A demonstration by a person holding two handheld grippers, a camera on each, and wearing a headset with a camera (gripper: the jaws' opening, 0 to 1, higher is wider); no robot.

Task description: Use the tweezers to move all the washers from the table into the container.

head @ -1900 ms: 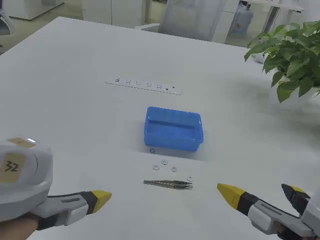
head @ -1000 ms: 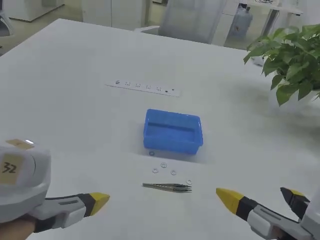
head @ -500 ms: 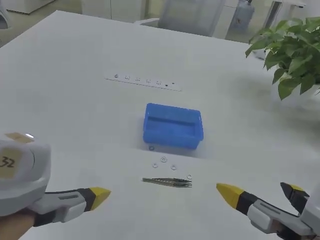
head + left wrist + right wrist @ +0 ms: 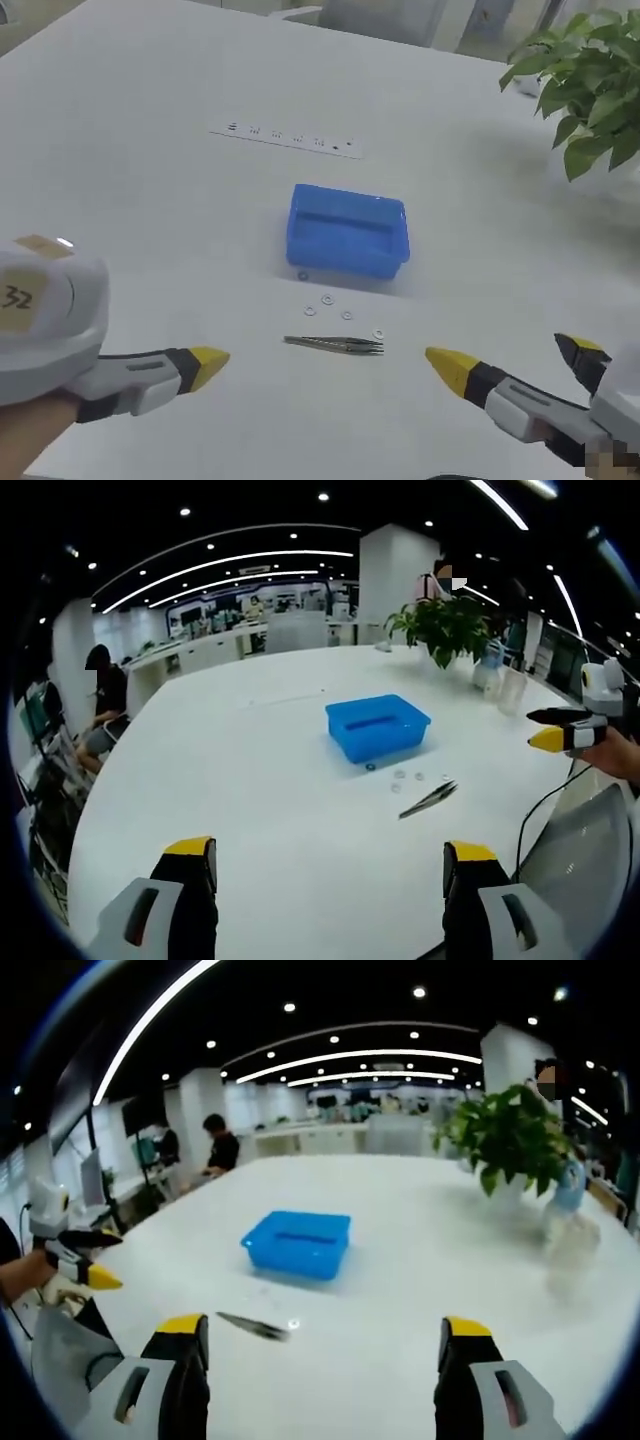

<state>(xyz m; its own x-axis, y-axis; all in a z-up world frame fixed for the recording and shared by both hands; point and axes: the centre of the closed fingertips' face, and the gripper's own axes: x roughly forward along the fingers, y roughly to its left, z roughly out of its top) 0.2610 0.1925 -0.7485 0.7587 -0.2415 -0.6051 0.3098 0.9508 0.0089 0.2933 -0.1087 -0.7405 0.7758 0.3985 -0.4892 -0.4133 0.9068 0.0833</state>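
Observation:
A blue container stands mid-table; it also shows as the container and the container. Several small washers lie just in front of it, with metal tweezers lying flat beside them. The tweezers and washers sit ahead of my left gripper. My left gripper is open, low at the left. My right gripper is open at the lower right, the tweezers near its left jaw. Both hold nothing.
A white power strip lies beyond the container. A potted plant stands at the table's far right. People sit at desks behind the table. A chair stands at the far edge.
The head camera has tilted down, so the container, washers and tweezers sit a little higher in the picture. Both grippers stay open and low in much the same places.

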